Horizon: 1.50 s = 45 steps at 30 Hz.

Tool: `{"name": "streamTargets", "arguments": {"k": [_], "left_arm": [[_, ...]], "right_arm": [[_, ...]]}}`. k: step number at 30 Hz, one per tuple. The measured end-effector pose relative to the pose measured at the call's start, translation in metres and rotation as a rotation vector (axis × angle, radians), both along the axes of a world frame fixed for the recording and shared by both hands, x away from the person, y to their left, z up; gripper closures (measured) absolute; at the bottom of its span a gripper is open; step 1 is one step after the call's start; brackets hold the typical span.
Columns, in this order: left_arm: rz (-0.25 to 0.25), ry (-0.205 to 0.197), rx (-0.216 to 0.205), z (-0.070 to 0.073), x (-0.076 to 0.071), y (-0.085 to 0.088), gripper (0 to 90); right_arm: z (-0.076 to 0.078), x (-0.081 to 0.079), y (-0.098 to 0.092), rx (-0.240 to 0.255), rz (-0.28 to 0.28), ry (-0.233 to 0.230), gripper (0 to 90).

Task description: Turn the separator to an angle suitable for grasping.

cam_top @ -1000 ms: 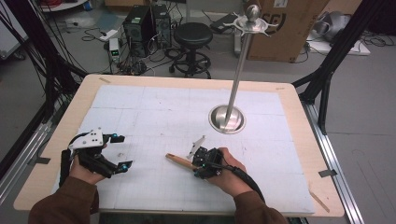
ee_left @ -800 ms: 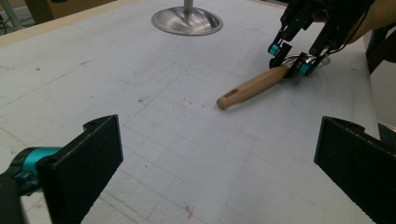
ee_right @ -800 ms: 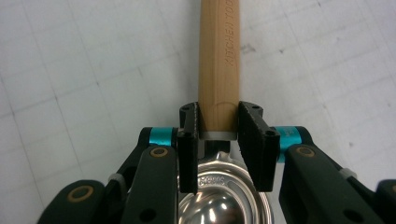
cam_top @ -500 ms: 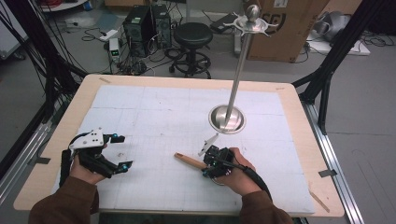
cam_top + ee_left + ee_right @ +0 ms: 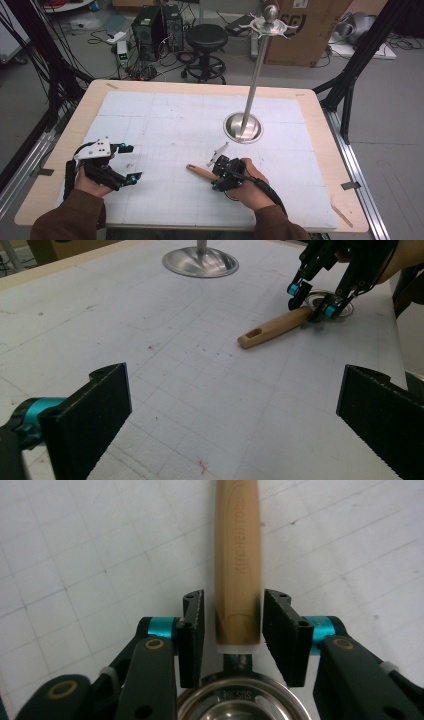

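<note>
I compared this moment with the high view one second before. The left gripper showed no change: same place at the bench's left front, jaws wide apart, nothing between them. The left gripper view confirmed this, with only bare white mat between the two black pads.

The right gripper had shifted a little to the right, and the free end of the wooden handle had shifted the same way with it, slightly nearer the steel stand's base. The jaws of the right gripper had just been opening by a small amount, with the handle between them.

Position of the tool relative to the right gripper: the wooden handle lay flat on the mat and ran straight out from between the pads, away from the hand. Its ferrule end sat between the pads, and the metal ring of the tool lay under the gripper body. The opening was narrow. I noted a thin light gap at the left pad and a thinner one at the right, so the pads stood beside the handle rather than pressing on it.

From the left gripper view, the right gripper pointed down over the handle's far end, one fingertip on each side, with the stand's base well apart beyond.
</note>
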State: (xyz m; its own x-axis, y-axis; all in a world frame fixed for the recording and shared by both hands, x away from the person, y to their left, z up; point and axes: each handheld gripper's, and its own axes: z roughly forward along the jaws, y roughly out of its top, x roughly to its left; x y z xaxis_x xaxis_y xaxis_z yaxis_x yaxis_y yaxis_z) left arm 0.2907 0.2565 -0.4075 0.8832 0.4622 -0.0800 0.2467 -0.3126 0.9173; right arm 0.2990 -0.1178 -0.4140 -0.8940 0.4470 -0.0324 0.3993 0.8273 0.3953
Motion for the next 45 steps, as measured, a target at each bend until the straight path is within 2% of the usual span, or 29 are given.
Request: {"name": "streamTargets", "arguments": {"k": [1,10,19,26,32,34,38,45], "left_arm": [[0.001,-0.001,0.000,0.000,0.000,0.000,1.6],[0.001,-0.001,0.000,0.000,0.000,0.001,1.7],[-0.001,0.000,-0.002,0.000,0.000,0.000,1.6],[-0.005,0.001,-0.002,0.000,0.000,0.000,1.6],[-0.006,0.004,0.000,-0.001,0.001,-0.001,1.6],[-0.004,0.006,-0.002,-0.001,0.000,-0.001,1.6],[-0.003,0.001,-0.005,0.000,0.000,0.000,1.6],[-0.004,-0.002,-0.010,0.001,0.000,0.000,1.6]], "right_arm": [[-0.002,0.000,0.001,-0.022,0.002,0.002,66.5],[-0.002,-0.001,-0.010,-0.013,0.021,0.009,67.9],[-0.002,-0.001,-0.047,0.005,-0.012,0.034,67.8],[0.000,0.004,-0.075,-0.014,-0.074,0.030,67.7],[-0.001,0.005,-0.082,-0.006,-0.094,0.029,66.3],[0.000,0.005,-0.082,0.008,-0.100,0.034,60.1],[0.008,0.002,-0.083,0.031,-0.112,0.012,58.6],[0.022,-0.005,-0.086,0.042,-0.135,-0.044,56.1]]}}
